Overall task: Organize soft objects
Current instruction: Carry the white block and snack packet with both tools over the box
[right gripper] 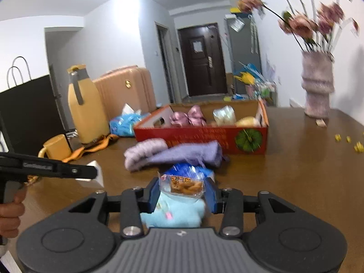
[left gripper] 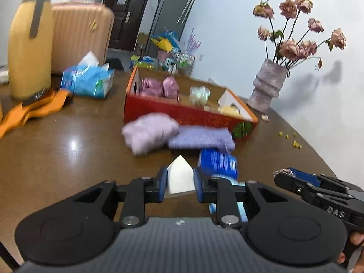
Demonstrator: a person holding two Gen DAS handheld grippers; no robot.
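My left gripper point(left gripper: 180, 184) is shut on a white wedge-shaped sponge point(left gripper: 180, 175) above the table; it also shows in the right wrist view point(right gripper: 96, 173). My right gripper point(right gripper: 181, 192) is shut on a clear snack packet point(right gripper: 183, 185), with a light blue plush point(right gripper: 175, 213) just below it. The right gripper shows in the left wrist view point(left gripper: 282, 174). A pale purple towel point(left gripper: 149, 132) and a darker purple cloth point(left gripper: 201, 137) lie in front of the red cardboard box point(left gripper: 188, 113). A blue packet point(left gripper: 218, 162) lies before them. The box holds pink bows point(left gripper: 159, 86) and other soft items.
A yellow jug point(left gripper: 29, 52) on an orange cloth point(left gripper: 34, 109) and a blue tissue pack point(left gripper: 87, 80) stand at the left. A vase of dried roses point(left gripper: 269, 86) stands at the right by the wall. A yellow mug point(right gripper: 56, 146) and black bag point(right gripper: 25, 113) are at the left.
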